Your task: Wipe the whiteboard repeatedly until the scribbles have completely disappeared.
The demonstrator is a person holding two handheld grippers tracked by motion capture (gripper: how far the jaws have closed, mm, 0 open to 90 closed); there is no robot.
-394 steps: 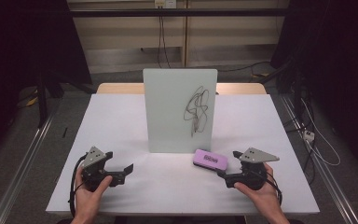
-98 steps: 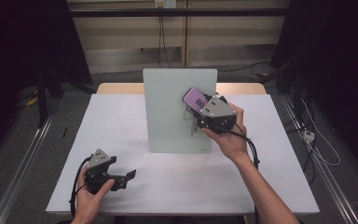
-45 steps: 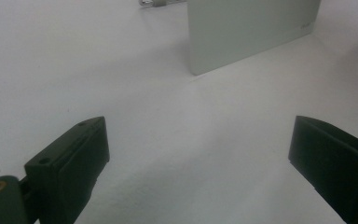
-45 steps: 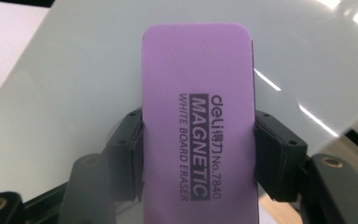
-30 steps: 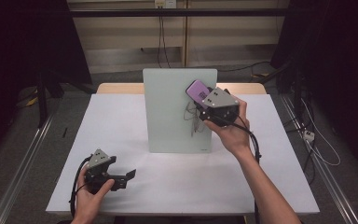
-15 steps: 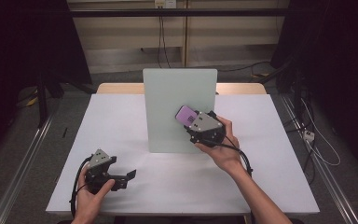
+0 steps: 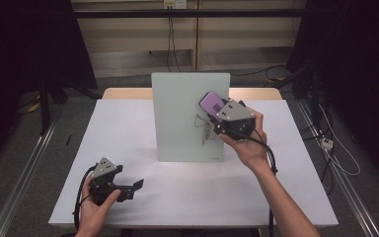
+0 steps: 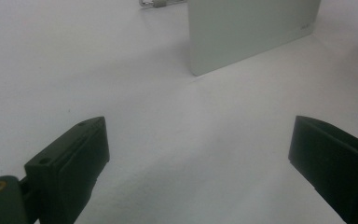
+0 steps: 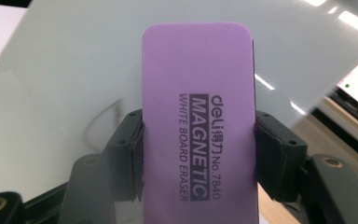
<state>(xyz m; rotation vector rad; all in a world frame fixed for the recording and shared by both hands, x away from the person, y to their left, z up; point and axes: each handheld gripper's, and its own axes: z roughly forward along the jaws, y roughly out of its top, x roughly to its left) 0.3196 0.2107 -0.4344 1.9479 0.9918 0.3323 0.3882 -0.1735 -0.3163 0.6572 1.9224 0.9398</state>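
Note:
A pale upright whiteboard (image 7: pixel 182 108) stands mid-table, with a remnant of black scribble (image 7: pixel 203 131) near its right edge. My right gripper (image 7: pixel 216 109) is shut on a purple magnetic whiteboard eraser (image 7: pixel 210 102) and holds it flat against the board's upper right. In the right gripper view both jaws clamp the eraser (image 9: pixel 198 107) by its long sides, with the board (image 9: pixel 65 65) behind it and a faint scribble line (image 9: pixel 103 122) at left. My left gripper (image 7: pixel 134 185) rests on the table at the front left, open and with nothing in it. In its own view the left gripper (image 8: pixel 198 140) faces the board's lower corner (image 8: pixel 247 32).
The white table (image 7: pixel 128 128) has bare room left of the board and along the front. Cables trail from both grippers. Floor rails and dark curtains flank the table, and a cable runs over the floor at right (image 7: pixel 335 153).
The right gripper swept the eraser down and left across the scribble, then came back up to the board's upper right. The left gripper stayed put.

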